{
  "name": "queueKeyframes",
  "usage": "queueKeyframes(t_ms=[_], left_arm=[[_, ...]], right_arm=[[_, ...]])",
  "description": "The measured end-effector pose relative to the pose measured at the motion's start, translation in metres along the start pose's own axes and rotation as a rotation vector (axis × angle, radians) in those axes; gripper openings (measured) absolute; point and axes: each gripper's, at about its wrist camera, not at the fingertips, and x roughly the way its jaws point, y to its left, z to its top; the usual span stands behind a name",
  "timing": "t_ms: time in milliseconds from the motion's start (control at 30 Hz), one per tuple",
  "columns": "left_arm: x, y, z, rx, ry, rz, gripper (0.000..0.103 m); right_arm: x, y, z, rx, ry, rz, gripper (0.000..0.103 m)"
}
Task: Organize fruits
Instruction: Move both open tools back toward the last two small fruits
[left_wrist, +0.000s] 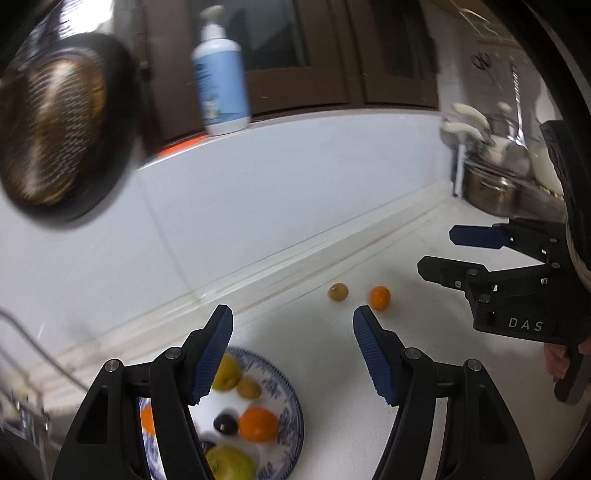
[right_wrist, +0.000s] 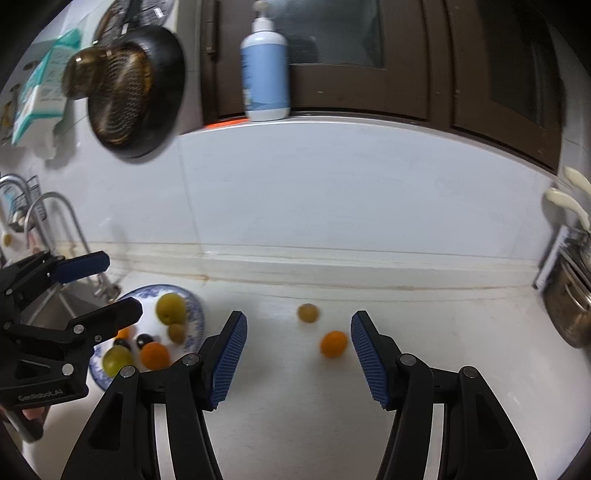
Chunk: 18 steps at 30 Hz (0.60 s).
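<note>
Both grippers hang over the white tabletop with nothing held; the right gripper has its jaws spread wide, and the left gripper likewise stands spread and empty. Two fruits lie loose on the tabletop: a small orange sits just inside the right-hand jaw of the right gripper, ahead of the tips, and a yellow-green fruit lies a little further on, nearer the wall. The blue-patterned plate lies off to the left of the right gripper's jaws and under the left gripper's left jaw; it already carries several fruits, yellow-green, orange and dark ones. The step in hand looks like fetching the last loose pieces; most of the sorting seems done. The next move, as I judge it, calls for bringing the right gripper forward so the small orange sits squarely between the jaws, closing gently since it may roll, then carrying it left to the plate.
</note>
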Motion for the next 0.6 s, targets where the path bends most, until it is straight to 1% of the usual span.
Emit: queueKeyframes(t_ms=[200,400,600], left_arm=[[0.031,-0.006,0.014,0.077,0.022,-0.095,0.067],[0.076,-0.016,0.02,0.155,0.086,-0.186,0.067],[0.114,-0.023,0.02,0.214,0.135,-0.236,0.066]], right_arm=[[0.012,-0.013,-0.002,0.01,0.02,-0.054,0.06],[0.034,-0.023,-0.007,0.023,0.073,-0.071,0.06],[0.06,-0.03,-0.016,0.035,0.14,-0.066,0.06]])
